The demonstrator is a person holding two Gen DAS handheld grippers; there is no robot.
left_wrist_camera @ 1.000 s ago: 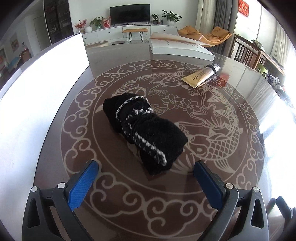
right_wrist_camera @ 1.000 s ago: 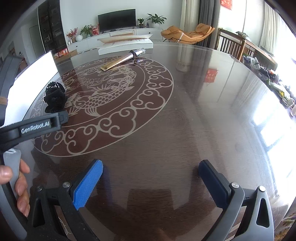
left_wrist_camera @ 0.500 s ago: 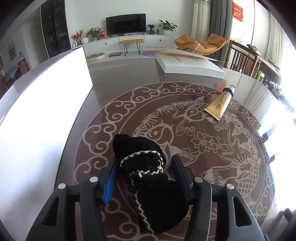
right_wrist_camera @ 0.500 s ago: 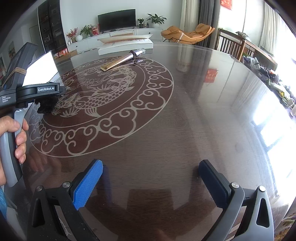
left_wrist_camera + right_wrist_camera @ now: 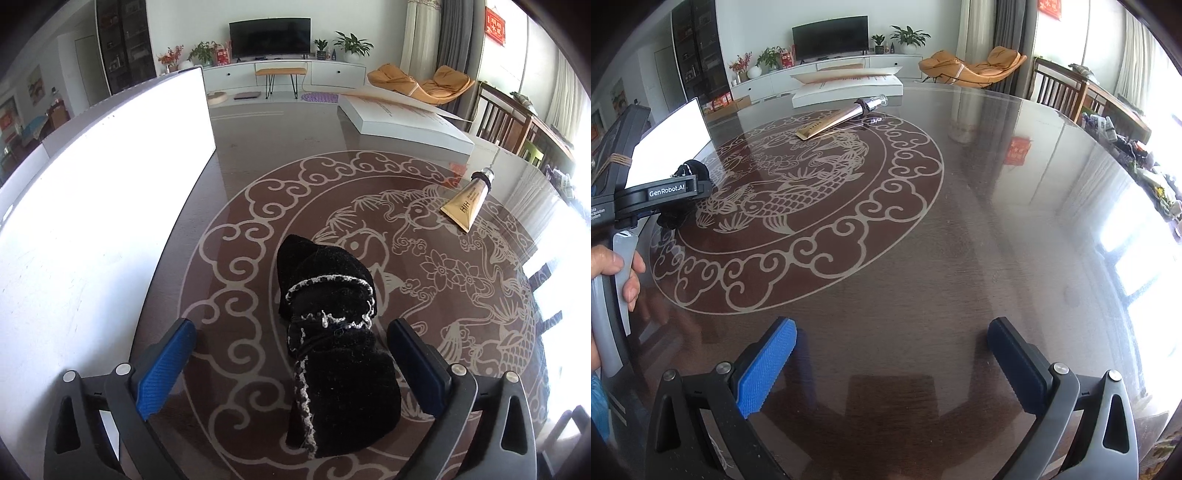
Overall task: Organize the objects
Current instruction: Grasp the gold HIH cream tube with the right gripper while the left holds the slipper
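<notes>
Count: one black knit bundle (image 5: pixel 332 332), one gold tube (image 5: pixel 467 197), two white boxes (image 5: pixel 402 123) (image 5: pixel 92 206), one table (image 5: pixel 960 258).

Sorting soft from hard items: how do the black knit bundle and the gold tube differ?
The black knit bundle is a bulky, fuzzy, crumpled heap with white trim; the gold tube is slim, smooth and shiny. The bundle sits between the open left claw's fingers; the tube lies far off, untouched. Both rest on the table.

Sock bundle (image 5: pixel 332 332): black knit, white speckled trim. Tube (image 5: pixel 466 197): gold, dark lettering. Table (image 5: pixel 960 229): dark brown, cream fish-and-cloud medallion. Box (image 5: pixel 402 125): white. Gripper pads (image 5: pixel 768 369): blue.
</notes>
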